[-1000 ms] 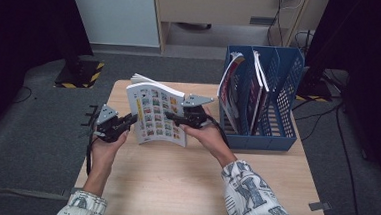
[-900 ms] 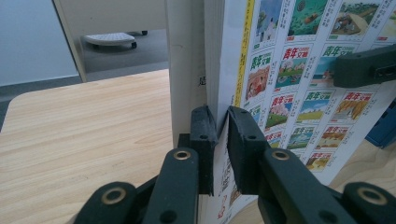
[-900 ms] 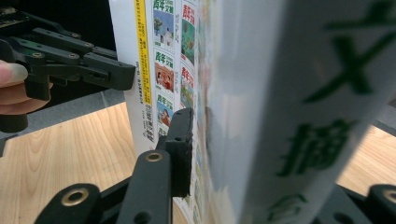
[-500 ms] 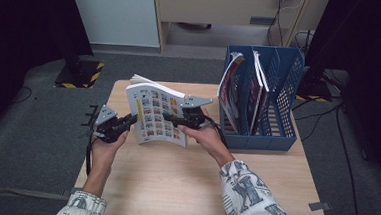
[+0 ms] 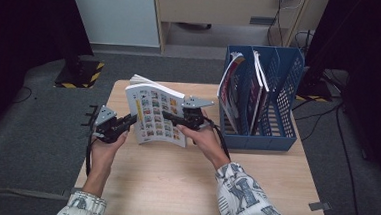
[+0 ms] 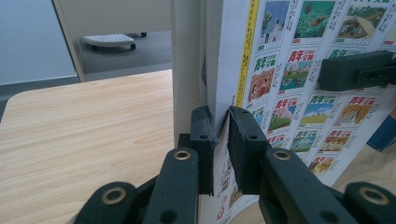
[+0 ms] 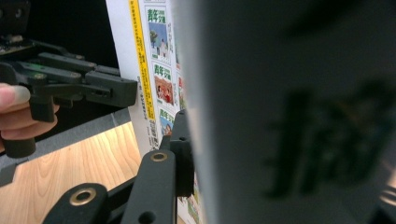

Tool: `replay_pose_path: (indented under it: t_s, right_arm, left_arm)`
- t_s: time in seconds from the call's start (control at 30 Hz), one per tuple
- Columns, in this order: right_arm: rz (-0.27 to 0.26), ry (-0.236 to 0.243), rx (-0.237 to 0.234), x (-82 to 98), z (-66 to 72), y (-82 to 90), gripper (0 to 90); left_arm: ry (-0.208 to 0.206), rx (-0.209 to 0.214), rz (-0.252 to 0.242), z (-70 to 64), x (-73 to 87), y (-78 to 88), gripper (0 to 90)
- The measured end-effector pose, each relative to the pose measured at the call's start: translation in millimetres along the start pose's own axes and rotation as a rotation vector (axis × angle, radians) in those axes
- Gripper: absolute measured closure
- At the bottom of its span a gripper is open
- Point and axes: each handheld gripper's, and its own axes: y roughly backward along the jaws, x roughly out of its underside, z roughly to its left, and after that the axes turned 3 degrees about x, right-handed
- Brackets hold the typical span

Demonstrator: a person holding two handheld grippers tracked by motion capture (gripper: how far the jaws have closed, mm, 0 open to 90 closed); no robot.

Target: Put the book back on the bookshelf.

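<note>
A thick magazine [image 5: 155, 118] with a white cover of small colour pictures stands upright above the wooden table [image 5: 184, 182]. My left gripper [image 5: 131, 119] is shut on its left edge; in the left gripper view the pads [image 6: 204, 135] pinch the cover and pages. My right gripper [image 5: 170, 117] holds the right edge. Its jaws have just been closing with the magazine between them. In the right gripper view one pad [image 7: 182, 149] lies against the cover [image 7: 154, 70], and the blurred magazine hides the other jaw.
A blue file rack [image 5: 287, 138] stands at the table's right rear with several magazines [image 5: 234, 90] in its left slots. Bare wood lies in front of the hands and to the left. Dark floor surrounds the table; a cabinet stands behind.
</note>
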Motion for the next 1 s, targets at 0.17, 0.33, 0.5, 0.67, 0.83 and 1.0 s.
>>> replay_pose_path:
  t_s: [0.17,0.33,0.5,0.67,0.83,1.0]
  right_arm:
    - [-0.034,-0.011,0.012,3.1,1.7,1.1,71.0]
    - [-0.038,0.015,0.028,3.4,5.3,1.8,73.5]
    - [-0.029,0.027,0.035,2.6,6.9,3.0,73.9]
    - [-0.026,0.039,0.032,2.3,10.8,5.0,74.0]
    - [-0.023,0.043,0.033,-0.4,15.2,7.1,74.1]
    - [-0.019,0.039,0.034,-3.8,16.3,10.8,74.1]
  left_arm:
    - [0.004,-0.004,-0.001,-0.7,0.1,0.2,80.0]
    - [0.009,-0.005,-0.005,-0.5,0.5,-0.2,79.7]
    - [0.010,-0.005,-0.005,-0.1,0.4,-0.5,79.1]
    - [0.024,-0.013,-0.010,2.5,1.5,0.6,76.8]
    - [0.051,-0.007,-0.032,5.8,1.7,5.6,73.1]
    - [0.038,-0.017,-0.028,5.6,2.6,7.5,71.2]
